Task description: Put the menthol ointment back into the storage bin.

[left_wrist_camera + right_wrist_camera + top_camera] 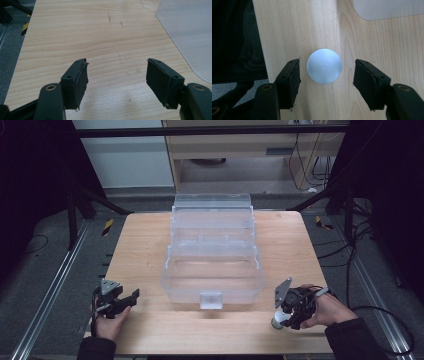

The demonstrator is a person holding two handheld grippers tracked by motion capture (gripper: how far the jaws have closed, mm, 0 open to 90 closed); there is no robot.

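Observation:
A small white round-topped object (278,320) stands on the wooden table (145,250) near its front right corner. My right gripper (286,316) points down over it. In the right gripper view the object's pale round top (324,65) sits between the two black jaws of the right gripper (327,72), with a narrow gap on each side, so the pads do not touch it. My left gripper (131,299) rests at the front left of the table. Its jaws stand wide apart in the left gripper view (117,75) with only bare wood between them.
A large clear plastic storage box (212,250) with a front latch (210,299) occupies the table's middle; its corner shows in both gripper views (190,30) (387,7). The table's edge (260,50) lies just beside the object. Black frame rails and cables surround the table.

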